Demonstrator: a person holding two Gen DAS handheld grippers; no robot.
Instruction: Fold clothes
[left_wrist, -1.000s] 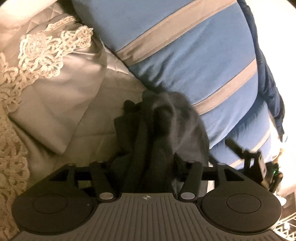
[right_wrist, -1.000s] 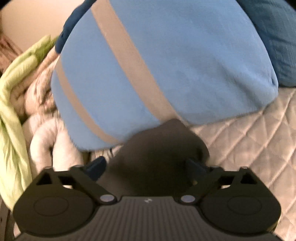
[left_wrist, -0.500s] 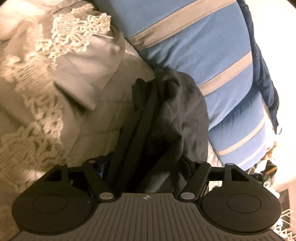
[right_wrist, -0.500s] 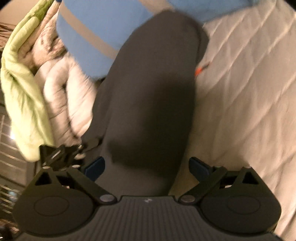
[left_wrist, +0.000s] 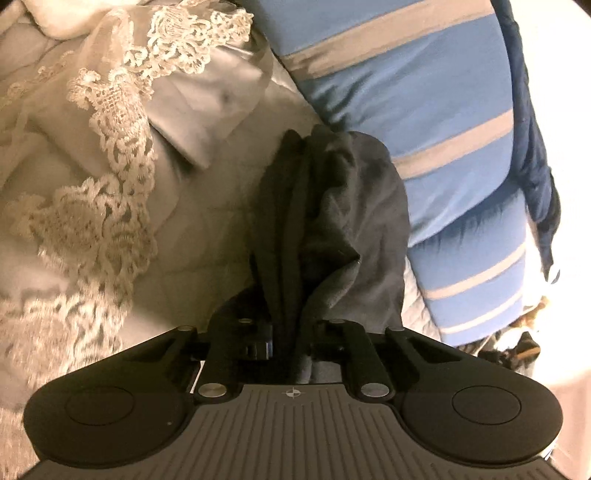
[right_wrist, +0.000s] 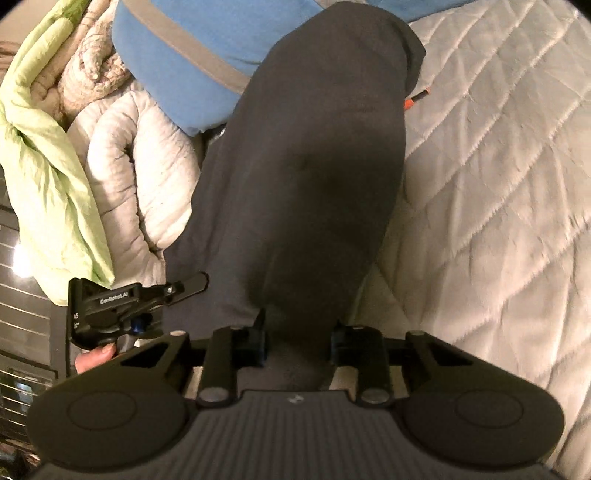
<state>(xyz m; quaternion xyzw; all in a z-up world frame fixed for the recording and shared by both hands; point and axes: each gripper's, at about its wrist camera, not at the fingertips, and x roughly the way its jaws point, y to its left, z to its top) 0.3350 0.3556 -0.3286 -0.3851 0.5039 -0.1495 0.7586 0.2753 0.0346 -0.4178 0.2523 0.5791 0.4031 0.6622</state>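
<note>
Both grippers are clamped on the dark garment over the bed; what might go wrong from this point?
1. The left gripper pinches a bunched, twisted part of the dark grey fabric garment, so creases may get folded in.
2. The garment hangs against the blue pillow with grey stripes and could drag it.
3. A small orange-tipped object lies on the white quilted bedspread beside the garment's edge and may get swept or caught.
</note>
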